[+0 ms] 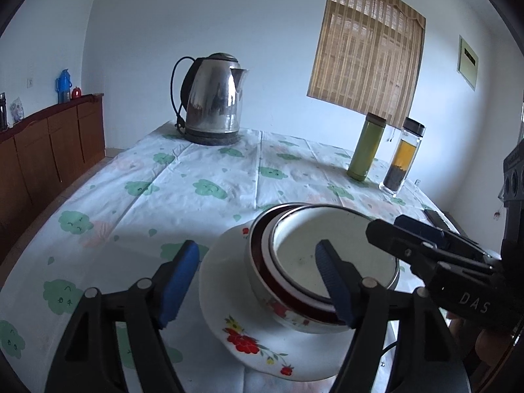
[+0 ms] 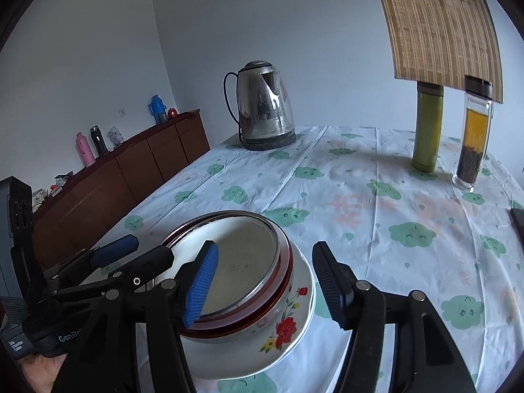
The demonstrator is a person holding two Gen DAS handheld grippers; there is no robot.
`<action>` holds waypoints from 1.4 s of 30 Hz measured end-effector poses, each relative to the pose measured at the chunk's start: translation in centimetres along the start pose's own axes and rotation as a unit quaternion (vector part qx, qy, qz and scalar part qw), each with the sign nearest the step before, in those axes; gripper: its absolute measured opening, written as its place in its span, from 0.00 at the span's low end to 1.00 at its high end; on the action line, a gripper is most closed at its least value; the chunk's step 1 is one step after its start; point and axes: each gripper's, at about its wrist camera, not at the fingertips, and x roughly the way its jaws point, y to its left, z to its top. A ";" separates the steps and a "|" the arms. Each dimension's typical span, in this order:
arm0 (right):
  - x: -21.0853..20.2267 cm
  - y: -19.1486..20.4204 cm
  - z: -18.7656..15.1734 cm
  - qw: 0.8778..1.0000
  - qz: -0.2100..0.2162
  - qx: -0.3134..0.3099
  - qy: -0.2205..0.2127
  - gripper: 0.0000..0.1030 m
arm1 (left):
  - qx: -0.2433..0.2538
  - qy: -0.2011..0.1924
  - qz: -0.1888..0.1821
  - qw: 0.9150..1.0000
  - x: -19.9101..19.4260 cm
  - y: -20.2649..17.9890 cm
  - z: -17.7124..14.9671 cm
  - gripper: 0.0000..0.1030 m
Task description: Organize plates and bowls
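A stack of bowls point(image 1: 294, 298) with red flowers and a dark red rim sits nested on a white flowered plate point(image 1: 235, 337) near the table's front edge. It shows in the right wrist view too, bowls point(image 2: 278, 298) on plate point(image 2: 294, 337). My left gripper point(image 1: 258, 285) is open, its jaws astride the left side of the bowls. My right gripper point(image 2: 265, 285) is open, its jaws astride the right wall of the bowls. Each gripper shows in the other's view, the right one point(image 1: 409, 232) and the left one point(image 2: 137, 249).
A steel kettle point(image 1: 213, 98) stands at the table's far side. A green flask point(image 1: 365, 147) and a glass tea bottle point(image 1: 401, 159) stand at the far right. A dark flat object point(image 2: 519, 222) lies at the right edge. A wooden sideboard point(image 1: 49, 144) runs along the left wall.
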 end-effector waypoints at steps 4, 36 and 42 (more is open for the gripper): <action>-2.0 0.6 -0.1 0.998 -0.040 -0.021 -0.046 0.60 | 0.031 -0.032 0.010 0.999 -0.9 -1.1 0.2 0.75; -7.1 0.3 -0.7 0.978 -0.108 -0.045 -0.174 0.72 | 0.066 -0.128 0.033 0.989 -3.9 -2.1 0.5 1.00; -7.1 0.5 -0.8 0.978 -0.109 -0.048 -0.173 0.72 | 0.068 -0.130 0.033 0.989 -3.8 -2.2 0.6 1.00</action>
